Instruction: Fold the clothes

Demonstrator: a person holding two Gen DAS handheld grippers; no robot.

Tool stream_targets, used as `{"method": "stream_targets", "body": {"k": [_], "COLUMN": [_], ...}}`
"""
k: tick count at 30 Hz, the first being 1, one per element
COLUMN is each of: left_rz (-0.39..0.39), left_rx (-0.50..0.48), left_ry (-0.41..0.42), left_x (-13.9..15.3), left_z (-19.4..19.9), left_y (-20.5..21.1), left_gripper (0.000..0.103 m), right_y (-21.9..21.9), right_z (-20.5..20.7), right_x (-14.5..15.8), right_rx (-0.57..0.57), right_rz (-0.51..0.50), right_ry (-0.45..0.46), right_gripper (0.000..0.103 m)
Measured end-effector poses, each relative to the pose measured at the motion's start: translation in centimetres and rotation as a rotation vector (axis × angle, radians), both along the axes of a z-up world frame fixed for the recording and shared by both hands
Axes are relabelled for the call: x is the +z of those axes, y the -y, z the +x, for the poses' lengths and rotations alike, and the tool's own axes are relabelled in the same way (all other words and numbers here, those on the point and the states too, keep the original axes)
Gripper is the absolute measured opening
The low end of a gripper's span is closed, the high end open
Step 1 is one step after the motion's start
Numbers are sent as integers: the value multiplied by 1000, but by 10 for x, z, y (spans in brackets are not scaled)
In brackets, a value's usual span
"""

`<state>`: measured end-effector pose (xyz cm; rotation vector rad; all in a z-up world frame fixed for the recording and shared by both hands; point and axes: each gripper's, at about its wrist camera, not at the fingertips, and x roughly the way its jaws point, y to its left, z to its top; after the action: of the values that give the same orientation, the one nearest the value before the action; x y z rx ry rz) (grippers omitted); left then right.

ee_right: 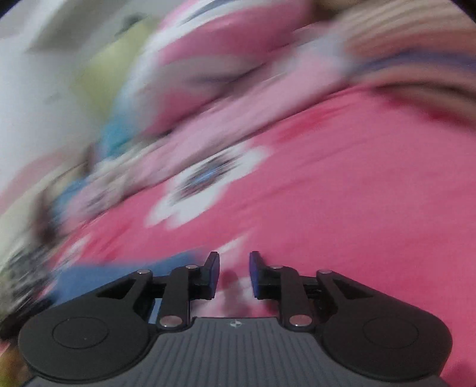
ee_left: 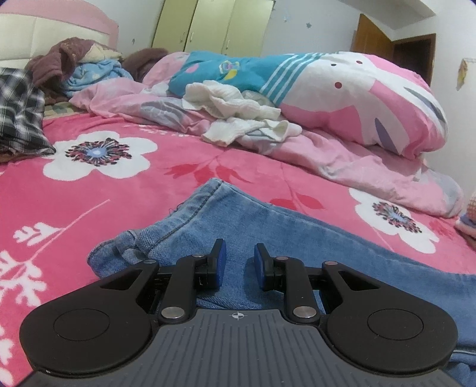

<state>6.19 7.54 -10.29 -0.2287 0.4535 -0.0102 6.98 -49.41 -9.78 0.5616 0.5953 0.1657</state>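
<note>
A pair of light blue jeans (ee_left: 226, 220) lies flat on the pink flowered bedspread (ee_left: 119, 184), its hem end pointing away from me. My left gripper (ee_left: 239, 253) hovers low over the jeans, jaws open, nothing between them. The right wrist view is heavily motion-blurred. There my right gripper (ee_right: 234, 262) is open and empty over the pink bedspread (ee_right: 357, 193), with a blurred blue patch of the jeans (ee_right: 119, 274) to its lower left.
A crumpled pink quilt (ee_left: 342, 98) with a white cloth (ee_left: 244, 113) on it lies across the back of the bed. A plaid garment (ee_left: 17, 113) and a pile of clothes (ee_left: 74, 65) sit at the far left. A wardrobe (ee_left: 214, 23) stands behind.
</note>
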Motion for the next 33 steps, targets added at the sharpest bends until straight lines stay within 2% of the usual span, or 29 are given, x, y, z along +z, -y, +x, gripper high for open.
{"method": "stream_targets", "body": {"k": [1, 4, 7, 9, 12, 14, 16, 17, 19, 22, 24, 27, 29, 31, 33], "left_rz": [0, 0, -1, -3, -8, -17, -30, -41, -67, -80, -94, -126, -147, -144, -134], "left_rx": [0, -2, -9, -20, -44, -65, -85, -92, -101, -101, -101, -105, -112, -116, -117], "left_ry": [0, -3, -8, -17, -30, -33, -28, -25, -24, -32, -37, -42, -42, -40, -38], "left_x": [0, 0, 1, 1, 3, 2, 1, 1, 0, 1, 2, 3, 3, 3, 2], "left_z": [0, 1, 1, 2, 4, 4, 4, 3, 3, 5, 5, 5, 4, 3, 3], "left_y": [0, 1, 0, -1, -4, -6, -10, -11, -14, -15, -16, -21, -24, -24, -23], "left_gripper": [22, 22, 22, 22, 22, 22, 22, 22, 22, 22, 24, 24, 24, 24, 24], "right_y": [9, -8, -60, -92, -74, -60, -43, -33, -38, -69, -105, -150, -158, -147, -134], "right_z": [-4, -23, -26, -16, 4, 18, 21, 15, -2, -26, -39, -47, -49, -56, -65], "right_x": [2, 24, 38, 36, 17, 3, -2, 1, 20, 45, 55, 47, 28, 30, 34], "right_rx": [-41, 27, 229, 346, 249, 172, 75, 11, -40, 89, 222, 356, 338, 245, 149], "right_rz": [21, 4, -82, -125, -19, 58, 129, 159, 59, -34, -153, -311, -422, -382, -325], "right_ry": [-5, 85, 151, 148, 66, 8, -18, -7, 38, 86, 104, 86, 11, -8, -21], "right_gripper": [24, 24, 24, 23, 23, 0, 0, 12, 30, 31, 31, 31, 27, 20, 19]}}
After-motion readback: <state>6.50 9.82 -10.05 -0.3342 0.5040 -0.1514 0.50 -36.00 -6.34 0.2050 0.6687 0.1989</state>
